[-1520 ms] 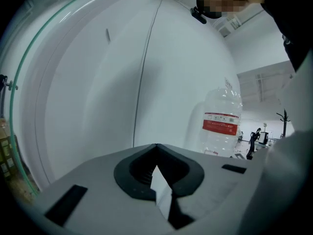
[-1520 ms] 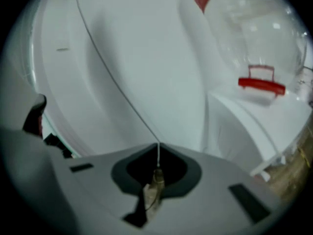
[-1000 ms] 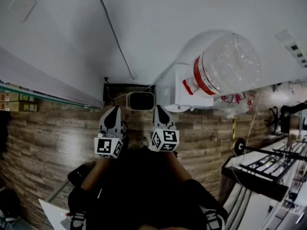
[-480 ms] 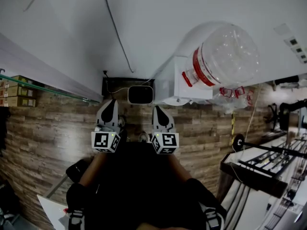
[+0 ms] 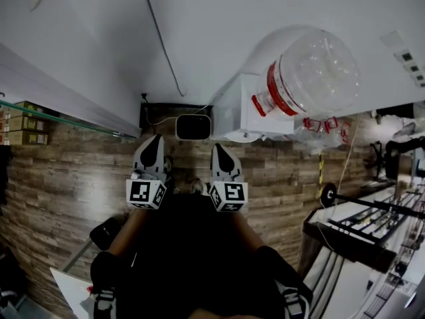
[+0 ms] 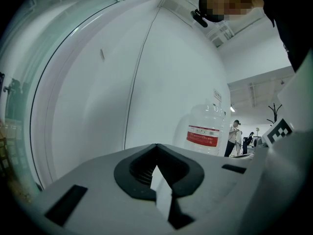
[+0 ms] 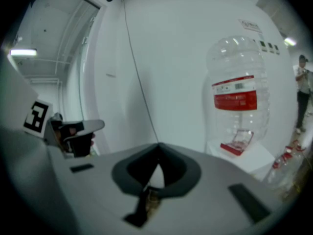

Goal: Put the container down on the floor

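Container (image 5: 309,78): large clear water jug with a red label band, standing upright on a white stand (image 5: 232,115) against the wall (image 5: 232,18). It is not on the floor (image 5: 66,178).

Position relative to fingers: the jug is ahead of both grippers and off to their right, well apart from either set of tips. It is nearer the right gripper (image 5: 222,151) than the left gripper (image 5: 152,145). No contact with it.

Left gripper: fingers (image 6: 98,185) together, tips meeting at a point. Only bare wall shows through the small notch behind the tips, so nothing is held. In the left gripper view the jug sits to the right of the tips, beyond them.

Right gripper: fingers (image 7: 210,180) together, tips meeting, nothing clamped. In the right gripper view the jug stands up and to the right of the tips, with a small red item at its foot on the stand.

The two grippers are side by side, near each other but not touching, with their marker cubes toward the person.

A thin black cable (image 5: 163,52) runs down the wall directly beyond the fingertips. A small dark device with a pale rim (image 5: 193,127) sits at the wall base, just past the tips and between the two grippers' lines
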A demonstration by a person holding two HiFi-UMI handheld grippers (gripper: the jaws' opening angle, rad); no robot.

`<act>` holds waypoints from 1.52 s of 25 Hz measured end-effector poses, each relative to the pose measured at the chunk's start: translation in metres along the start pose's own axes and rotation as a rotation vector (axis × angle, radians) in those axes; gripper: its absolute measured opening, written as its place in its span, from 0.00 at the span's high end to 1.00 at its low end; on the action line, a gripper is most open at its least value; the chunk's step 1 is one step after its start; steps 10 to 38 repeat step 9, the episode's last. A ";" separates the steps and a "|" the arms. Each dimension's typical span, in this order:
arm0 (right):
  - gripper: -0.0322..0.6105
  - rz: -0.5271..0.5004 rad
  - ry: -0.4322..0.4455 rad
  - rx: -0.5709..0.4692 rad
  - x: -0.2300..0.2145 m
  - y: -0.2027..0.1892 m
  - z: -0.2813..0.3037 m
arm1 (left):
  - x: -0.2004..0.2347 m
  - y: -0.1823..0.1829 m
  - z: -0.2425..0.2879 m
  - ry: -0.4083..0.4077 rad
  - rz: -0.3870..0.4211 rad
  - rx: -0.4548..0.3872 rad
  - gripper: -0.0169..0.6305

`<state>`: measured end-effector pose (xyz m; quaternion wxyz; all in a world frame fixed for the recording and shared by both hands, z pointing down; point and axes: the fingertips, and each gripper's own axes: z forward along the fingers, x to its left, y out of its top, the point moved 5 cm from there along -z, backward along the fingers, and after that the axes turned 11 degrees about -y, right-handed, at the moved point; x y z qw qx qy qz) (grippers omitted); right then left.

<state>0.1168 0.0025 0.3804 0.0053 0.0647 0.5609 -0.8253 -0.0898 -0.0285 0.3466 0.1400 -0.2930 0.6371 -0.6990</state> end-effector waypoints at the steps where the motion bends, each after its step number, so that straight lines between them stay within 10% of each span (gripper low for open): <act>1: 0.90 0.000 -0.001 0.000 0.000 0.000 0.000 | 0.000 0.000 0.000 0.000 0.000 0.000 0.93; 38: 0.90 -0.002 -0.008 -0.005 -0.003 0.001 0.000 | -0.002 -0.001 0.001 -0.007 -0.004 0.000 0.93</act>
